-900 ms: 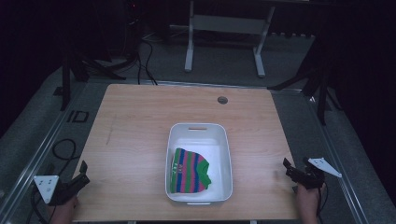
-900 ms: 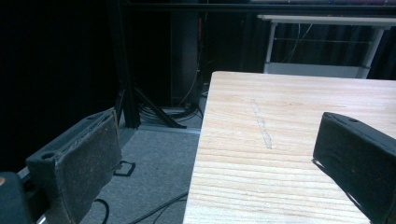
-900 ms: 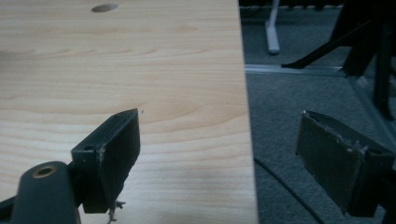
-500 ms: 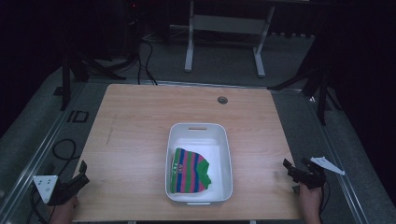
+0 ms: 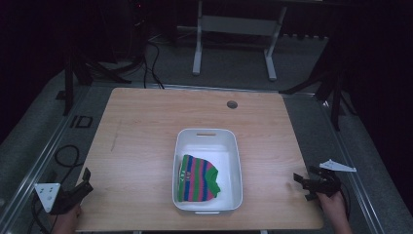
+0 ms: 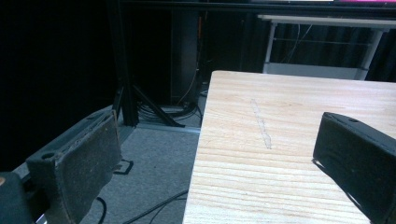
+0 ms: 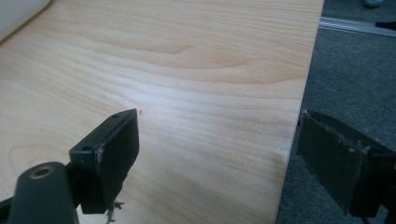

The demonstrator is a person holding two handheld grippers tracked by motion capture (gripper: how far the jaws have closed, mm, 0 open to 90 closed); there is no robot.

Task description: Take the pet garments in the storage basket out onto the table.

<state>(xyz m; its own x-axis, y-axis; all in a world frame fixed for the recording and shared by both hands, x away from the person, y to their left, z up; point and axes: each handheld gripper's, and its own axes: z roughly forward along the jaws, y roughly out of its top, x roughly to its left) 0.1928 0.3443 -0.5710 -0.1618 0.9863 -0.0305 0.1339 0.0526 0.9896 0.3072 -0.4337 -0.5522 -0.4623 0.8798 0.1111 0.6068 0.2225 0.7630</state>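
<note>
One striped cloth [image 5: 197, 178] fills white bin [image 5: 235, 161].

A tub [image 5: 208, 141] sits mid-tabletop [image 5: 141, 131] toward the near edge, a folded cloth [image 5: 197, 178] lying in its near half.

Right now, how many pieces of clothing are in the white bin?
1: a single striped garment lies folded in the near half of the white bin, towards its left wall. Anything underneath it would be hidden; the far half of the bin is bare.
</note>
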